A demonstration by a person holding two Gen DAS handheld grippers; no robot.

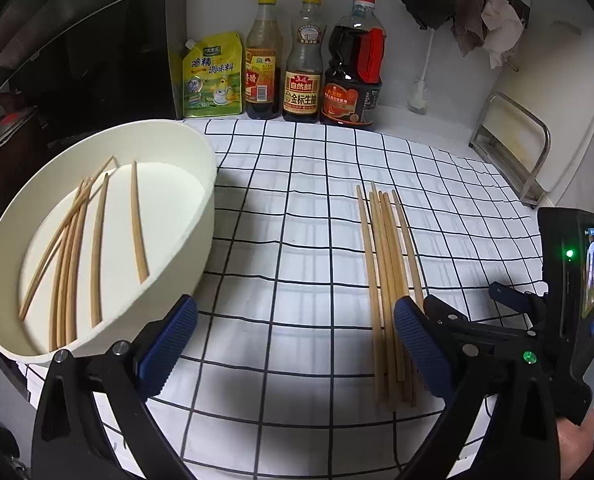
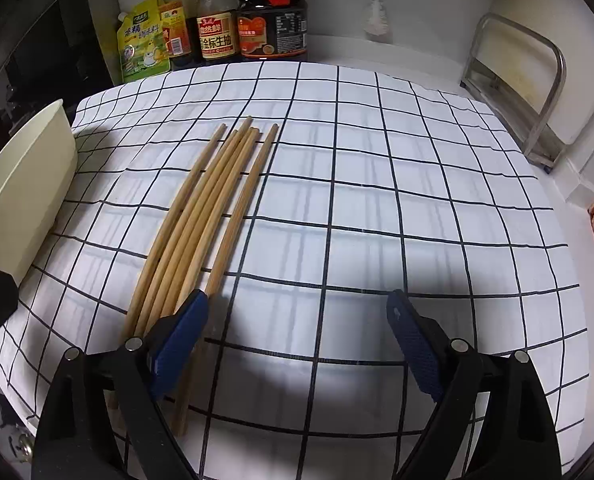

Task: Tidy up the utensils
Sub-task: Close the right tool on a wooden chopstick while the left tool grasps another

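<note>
Right wrist view: chopsticks bundled mid-counter, near basin; right claw wide, empty. Left claw wide. Light, stiff, roll-prone; grip advised mid-length.

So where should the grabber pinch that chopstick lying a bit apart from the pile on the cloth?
Probably near the middle of the lone chopstick, coming straight down from above with one finger on each long side. It lies flat on the checked cloth, and a small gap separates its far half from the pile of chopsticks, so a finger may fit there. The right gripper is open and nearest.
</note>
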